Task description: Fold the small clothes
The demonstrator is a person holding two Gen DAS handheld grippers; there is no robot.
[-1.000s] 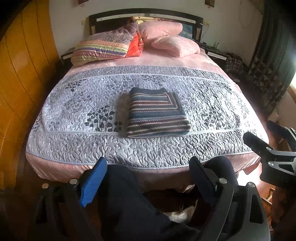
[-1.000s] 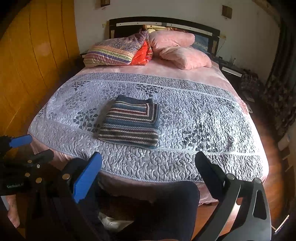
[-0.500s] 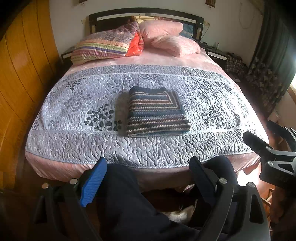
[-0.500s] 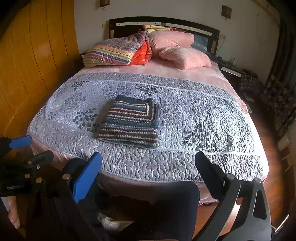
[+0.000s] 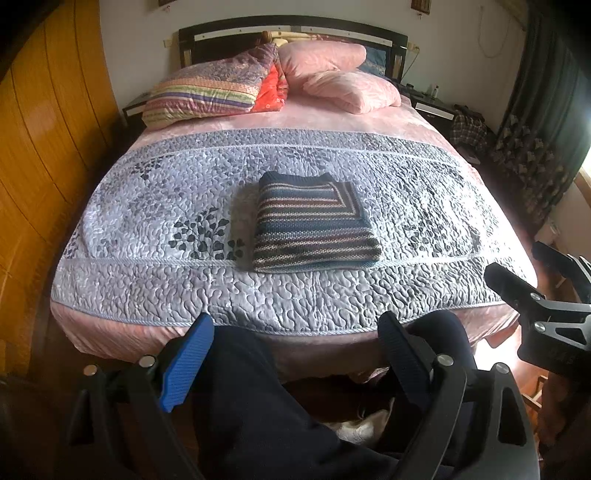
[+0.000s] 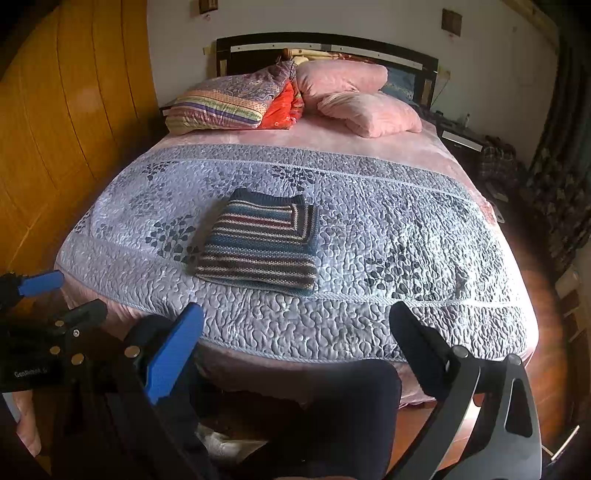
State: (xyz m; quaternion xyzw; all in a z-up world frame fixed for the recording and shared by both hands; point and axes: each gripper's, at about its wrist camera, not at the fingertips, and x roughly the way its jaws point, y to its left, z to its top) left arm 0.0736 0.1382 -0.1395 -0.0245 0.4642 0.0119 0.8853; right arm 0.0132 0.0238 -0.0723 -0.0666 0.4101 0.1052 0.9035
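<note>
Bed with grey quilted coverlet over pink sheet; dark headboard. 2 pink pillows at the head, beside a striped multicolour pillow. Orange wooden wall panelling alongside. Dark patterned curtain opposite.

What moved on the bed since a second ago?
Nothing visibly changed. The folded striped sweater lies in the same spot on the grey quilt, and the pillows sit as before. The left hand-held gripper and the right hand-held gripper both stay open and empty, held back off the foot of the bed, above the person's dark trouser legs.
</note>
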